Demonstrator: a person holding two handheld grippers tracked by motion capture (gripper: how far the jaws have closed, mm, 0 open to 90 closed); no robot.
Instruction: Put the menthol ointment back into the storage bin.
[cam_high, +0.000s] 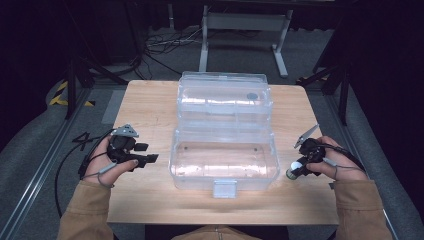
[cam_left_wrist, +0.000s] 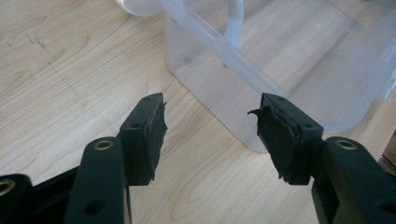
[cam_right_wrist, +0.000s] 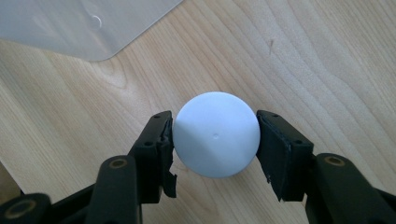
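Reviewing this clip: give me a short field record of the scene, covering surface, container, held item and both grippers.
surface: wooden table
container: clear plastic box, lid swung open behind it, nothing seen inside
held item: small bottle with white cap, to the right of the box
right gripper: jaws closed on the cap's sides
left gripper: open, nothing between the jaws, pointed at the box's near corner

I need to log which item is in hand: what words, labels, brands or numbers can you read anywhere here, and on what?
None can be read.
The white cap between the right gripper pads is blank.
The clear plastic box bears no print.
The left gripper jaws show no markings.
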